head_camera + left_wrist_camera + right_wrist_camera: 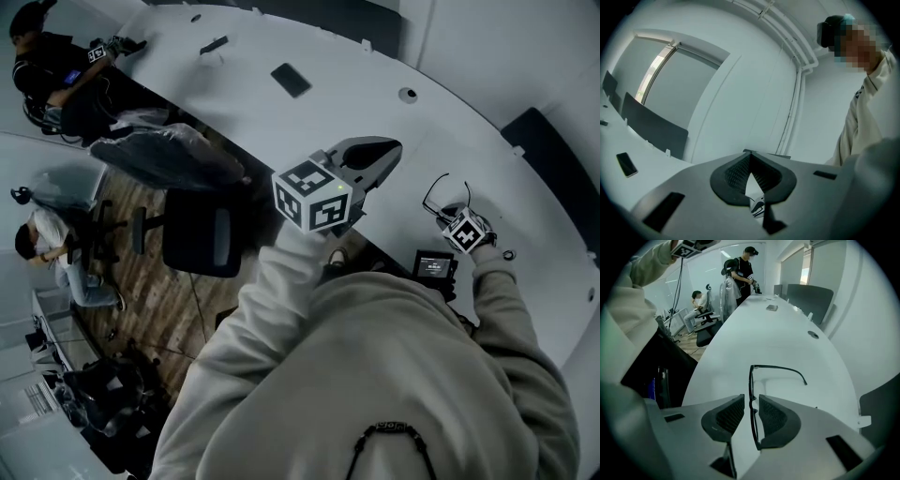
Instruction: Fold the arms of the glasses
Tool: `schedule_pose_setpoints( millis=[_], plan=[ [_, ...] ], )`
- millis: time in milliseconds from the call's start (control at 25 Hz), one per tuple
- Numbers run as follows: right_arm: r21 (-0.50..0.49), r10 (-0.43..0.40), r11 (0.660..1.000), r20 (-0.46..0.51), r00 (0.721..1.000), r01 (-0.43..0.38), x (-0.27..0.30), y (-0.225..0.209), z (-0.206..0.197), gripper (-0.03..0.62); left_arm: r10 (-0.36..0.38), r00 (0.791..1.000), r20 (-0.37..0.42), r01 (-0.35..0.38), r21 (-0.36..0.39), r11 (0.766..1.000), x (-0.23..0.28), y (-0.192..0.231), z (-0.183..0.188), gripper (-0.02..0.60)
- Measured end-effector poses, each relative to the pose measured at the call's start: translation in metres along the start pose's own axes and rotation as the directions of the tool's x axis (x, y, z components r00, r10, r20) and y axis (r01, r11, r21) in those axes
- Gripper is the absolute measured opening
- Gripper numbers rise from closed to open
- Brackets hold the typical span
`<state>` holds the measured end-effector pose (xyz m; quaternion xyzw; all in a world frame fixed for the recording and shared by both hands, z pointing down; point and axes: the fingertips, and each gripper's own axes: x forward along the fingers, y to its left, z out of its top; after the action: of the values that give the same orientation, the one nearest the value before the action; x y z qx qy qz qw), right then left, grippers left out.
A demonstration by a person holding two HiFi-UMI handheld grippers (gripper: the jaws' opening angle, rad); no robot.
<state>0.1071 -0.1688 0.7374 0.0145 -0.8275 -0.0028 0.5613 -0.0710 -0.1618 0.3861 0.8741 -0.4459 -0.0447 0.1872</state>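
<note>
Black glasses (439, 192) sit at my right claw (452, 208) over the white tabletop (375, 84); my left claw (373, 150) is raised. Left gripper view: jaws together, empty. Only the right gripper view shows narrow jaws clamping the front frame, one arm unfolded.

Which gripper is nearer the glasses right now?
Right. The right gripper has the front frame of the glasses standing between its jaws. The left gripper is shut and empty, well off to their left in the head view.
</note>
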Motion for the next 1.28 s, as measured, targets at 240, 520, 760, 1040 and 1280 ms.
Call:
schedule_pose_setpoints(
  millis=[240,520,760,1040,1280],
  plan=[
    [-0.06,0.007,0.998,-0.058,0.998,-0.01,0.012,0.007,0.003,0.057,0.016,1.0,0.005,-0.016,-0.001,1.0,-0.01,0.001,0.0,0.005],
    [-0.026,-0.008,1.0,0.018,1.0,0.008,-0.01,0.006,0.017,0.04,-0.024,1.0,0.002,0.024,0.006,1.0,-0.001,-0.008,-0.001,0.005],
    [0.03,-0.037,0.999,0.108,0.993,0.034,-0.049,0.001,0.033,0.038,-0.064,0.998,-0.004,0.064,0.007,0.998,0.005,-0.015,0.001,0.005],
    [0.099,-0.068,0.994,0.224,0.972,0.047,-0.095,-0.004,0.059,0.038,-0.125,0.992,-0.017,0.126,0.023,0.992,0.015,-0.024,0.007,0.005],
    [0.166,-0.077,0.986,0.341,0.937,0.02,-0.148,0.001,0.087,0.038,-0.187,0.982,-0.02,0.187,0.025,0.982,0.023,-0.027,0.018,0.005]
  ],
)
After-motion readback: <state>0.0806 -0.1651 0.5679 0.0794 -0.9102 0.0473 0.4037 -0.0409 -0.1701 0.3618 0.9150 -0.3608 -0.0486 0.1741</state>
